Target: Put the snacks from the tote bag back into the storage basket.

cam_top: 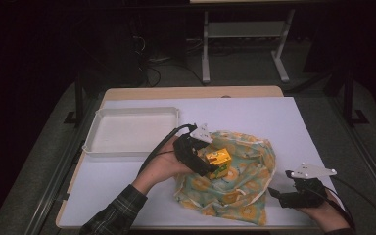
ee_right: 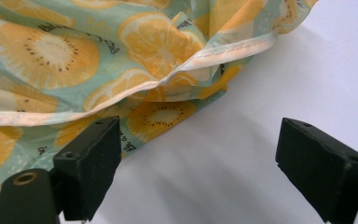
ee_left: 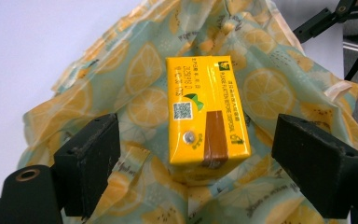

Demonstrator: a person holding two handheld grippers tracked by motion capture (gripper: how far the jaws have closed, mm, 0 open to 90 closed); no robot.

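While the left gripper [ee_left: 196, 154] hangs with its jaws spread wide, the yellow carton [ee_left: 206, 112] lies straight ahead of it, centred in the gap with neither jaw touching its sides. The carton rests on the crumpled lemon-print cloth [ee_left: 270, 88], and its long axis runs directly away from this gripper, so the two long faces stand roughly parallel to the jaw faces; a grasp, if that is the aim, looks to need only a closing across the short width. This gripper is far the nearer one. The right gripper [ee_right: 196, 163], also wide apart and clamping nothing, sits off the cloth's near corner, with the hemmed edge just ahead of its left jaw and bare white table [ee_right: 270, 84] before the rest. A white tray [cam_top: 132, 129] lies beyond and to the left of the left gripper. The carton's underside and far end are hidden, its small print is unreadable, and the cloth's folds may conceal more.
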